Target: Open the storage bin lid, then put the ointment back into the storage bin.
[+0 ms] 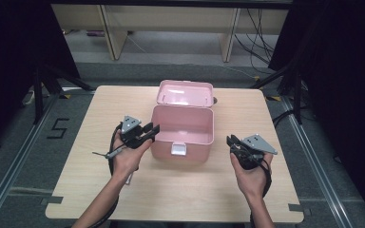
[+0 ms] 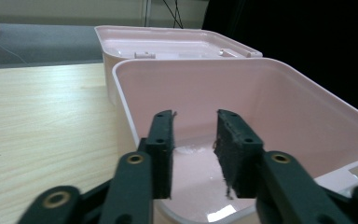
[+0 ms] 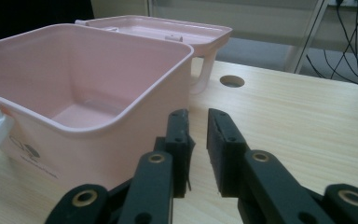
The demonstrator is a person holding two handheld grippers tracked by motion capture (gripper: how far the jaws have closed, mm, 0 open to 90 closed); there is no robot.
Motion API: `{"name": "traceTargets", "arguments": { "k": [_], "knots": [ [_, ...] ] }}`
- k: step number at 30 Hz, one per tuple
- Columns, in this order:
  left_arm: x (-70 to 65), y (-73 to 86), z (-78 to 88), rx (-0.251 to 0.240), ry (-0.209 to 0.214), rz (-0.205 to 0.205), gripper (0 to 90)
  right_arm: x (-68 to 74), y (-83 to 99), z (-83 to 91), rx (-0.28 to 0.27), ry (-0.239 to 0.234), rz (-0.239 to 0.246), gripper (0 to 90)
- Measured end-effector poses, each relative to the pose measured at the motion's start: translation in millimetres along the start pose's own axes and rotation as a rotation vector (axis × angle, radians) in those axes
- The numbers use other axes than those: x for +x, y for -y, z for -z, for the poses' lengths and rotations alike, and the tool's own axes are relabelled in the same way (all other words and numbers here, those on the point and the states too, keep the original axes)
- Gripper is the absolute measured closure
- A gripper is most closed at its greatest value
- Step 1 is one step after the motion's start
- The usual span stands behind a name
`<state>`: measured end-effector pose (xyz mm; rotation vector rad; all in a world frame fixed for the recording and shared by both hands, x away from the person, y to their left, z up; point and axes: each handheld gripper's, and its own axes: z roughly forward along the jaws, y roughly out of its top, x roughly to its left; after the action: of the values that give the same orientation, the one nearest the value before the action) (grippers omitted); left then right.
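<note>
- My left hand-held gripper (image 1: 153, 131) hangs spread and empty at the box's nine o'clock rim.
- The open pink box (image 1: 182, 137) sits mid-worktop (image 1: 180, 199), lid (image 1: 185, 92) back at twelve o'clock.
- My right hand-held gripper (image 1: 230, 140), spread, empty, stands farther off at three o'clock.

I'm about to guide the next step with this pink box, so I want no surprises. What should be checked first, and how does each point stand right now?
1. Lid fully open, lying back behind the box: ok.
2. Pink box inside bare, nothing in the way: ok, as far as the views show.
3. Left hand-held gripper free: ok; its jaws stand apart over the box's left rim with nothing between them.
4. Right hand-held gripper free: ok; jaws apart, beside the box's right wall, not touching it.
5. White latch on the front wall undamaged: cannot tell.
6. Box sits flat on the table: ok.
</note>
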<state>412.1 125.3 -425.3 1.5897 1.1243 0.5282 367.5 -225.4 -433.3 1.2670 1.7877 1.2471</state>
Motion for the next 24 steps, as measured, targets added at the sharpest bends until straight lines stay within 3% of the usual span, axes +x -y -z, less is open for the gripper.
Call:
{"name": "traceTargets", "arguments": {
  "k": [2,5,6,8,9,10,11,12,14,15,19,20,22,24],
  "knots": [
    [2.8,-0.3,5.3,-0.009,-0.008,-0.003,59.8,-3.9,0.2,0.7,0.005,0.013,0.046,76.4],
    [8.9,-0.4,13.3,-0.019,-0.017,0.015,52.7,-4.6,3.2,1.1,0.004,0.011,0.003,73.7],
    [11.9,-0.2,17.1,-0.024,-0.019,0.026,51.0,-7.0,3.3,1.4,0.005,0.012,0.017,72.9],
    [15.9,0.1,21.6,-0.032,-0.023,0.043,48.0,-9.7,4.8,1.1,0.014,0.008,-0.001,71.4],
    [18.0,0.1,24.0,-0.029,-0.027,0.047,47.3,-12.4,5.3,1.2,0.014,0.025,0.027,71.1],
    [19.5,0.2,25.8,-0.030,-0.025,0.058,46.3,-12.4,6.0,1.0,0.020,0.021,0.003,70.9],
    [20.8,0.2,27.4,-0.032,-0.022,0.069,45.6,-15.0,5.6,1.9,0.023,0.036,0.028,70.8],
    [21.8,0.1,29.0,-0.037,-0.023,0.079,45.5,-15.7,5.7,2.1,0.027,0.027,0.021,70.8],
    [23.6,0.0,31.5,-0.038,-0.029,0.080,44.6,-17.1,5.5,2.3,0.011,0.029,0.018,70.7],
    [24.2,0.0,32.7,-0.037,-0.031,0.081,44.5,-15.2,5.3,4.4,0.019,0.031,-0.017,70.7],
    [25.2,2.0,37.0,-0.031,-0.040,0.084,43.5,-18.0,4.8,6.7,0.008,0.039,0.021,70.7],
    [25.6,2.7,37.8,-0.026,-0.043,0.083,43.7,-15.5,6.0,7.1,0.017,0.028,-0.017,70.7],
    [26.5,5.1,38.8,-0.019,-0.045,0.085,43.9,-18.4,6.6,6.8,0.027,0.040,0.021,70.8],
    [29.4,7.8,39.8,0.001,-0.055,0.082,44.3,-19.5,8.0,6.1,0.030,0.028,0.008,70.7]
  ]
}}
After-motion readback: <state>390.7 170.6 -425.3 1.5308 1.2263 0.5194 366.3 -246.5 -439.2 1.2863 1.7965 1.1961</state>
